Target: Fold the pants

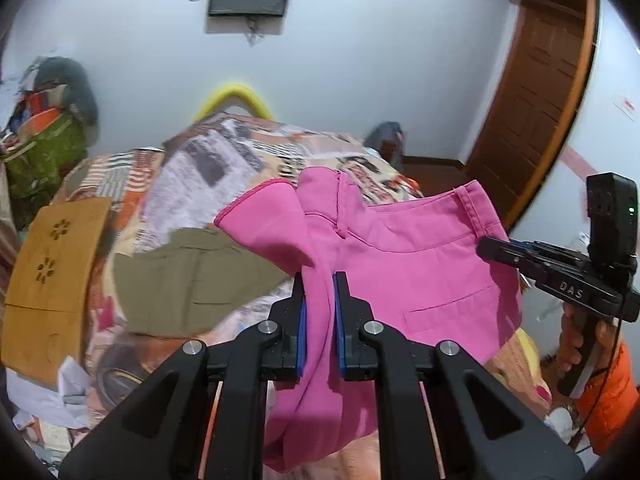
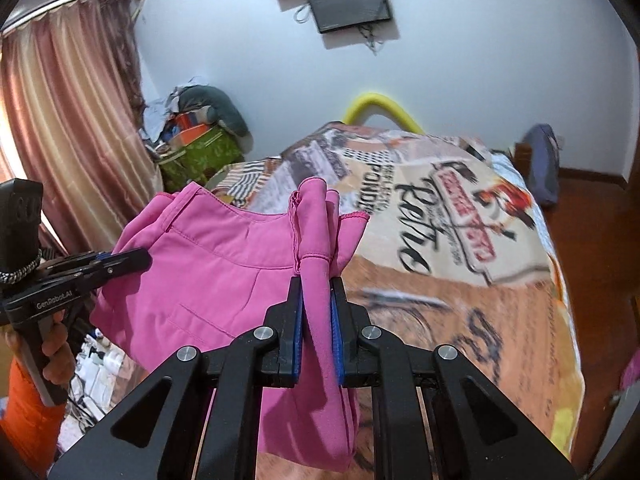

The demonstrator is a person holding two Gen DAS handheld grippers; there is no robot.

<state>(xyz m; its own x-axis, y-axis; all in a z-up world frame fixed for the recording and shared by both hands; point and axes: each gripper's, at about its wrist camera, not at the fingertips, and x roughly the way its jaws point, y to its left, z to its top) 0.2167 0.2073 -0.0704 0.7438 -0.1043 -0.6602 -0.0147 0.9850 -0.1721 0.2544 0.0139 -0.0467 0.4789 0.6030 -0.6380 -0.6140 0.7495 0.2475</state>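
Pink pants hang in the air above the bed, stretched between my two grippers. My left gripper is shut on a bunched fold of the pink fabric. My right gripper is shut on another bunched fold of the pink pants. The right gripper also shows at the right of the left wrist view, at the waistband side. The left gripper shows at the left of the right wrist view. The rest of the fabric droops below the jaws.
A bed with a printed blanket lies below. Olive pants and a mustard folded garment lie on it. A pile of bags stands by the curtain. A wooden door is at the right.
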